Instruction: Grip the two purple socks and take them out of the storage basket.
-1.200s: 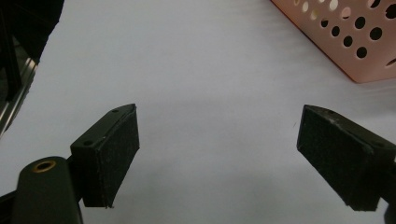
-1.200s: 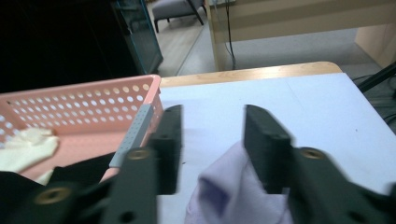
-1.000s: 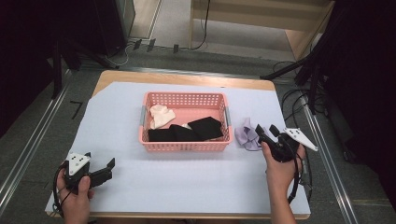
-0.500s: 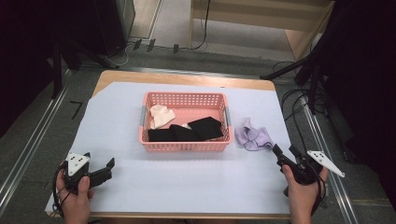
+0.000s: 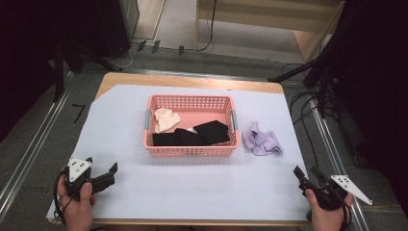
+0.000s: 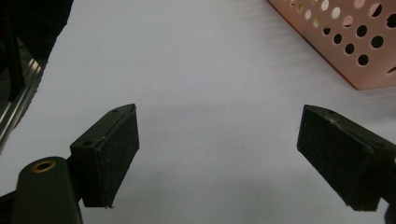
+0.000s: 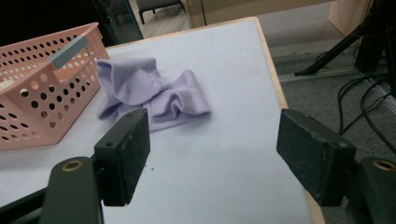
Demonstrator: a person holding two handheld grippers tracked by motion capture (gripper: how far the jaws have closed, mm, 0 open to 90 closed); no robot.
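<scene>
A crumpled lilac cloth (image 5: 261,141) lies on the white sheet just right of the pink basket (image 5: 190,99). Inside the basket are black cloths (image 5: 211,131) and a cream cloth (image 5: 166,119). My right gripper (image 5: 306,171) is low at the front right corner, well short of the lilac cloth (image 7: 154,91). Its jaws have just been opening; my right gripper (image 7: 215,154) stands open with nothing between the pads. My left gripper (image 5: 102,164) rests at the front left, open and empty. In its own view, my left gripper (image 6: 219,149) faces bare sheet, with the basket (image 6: 345,51) off to the upper right.
The table's right edge (image 7: 273,79) runs close beside the lilac cloth, with cables and stand legs (image 7: 355,56) on the floor beyond. A wooden strip (image 5: 192,82) borders the far side of the sheet. Metal rails (image 5: 33,154) flank the table on the left.
My right gripper has drawn back from the lilac cloth toward the front right corner and sunk lower. The cloth stays beside the basket. My left gripper has kept still.
</scene>
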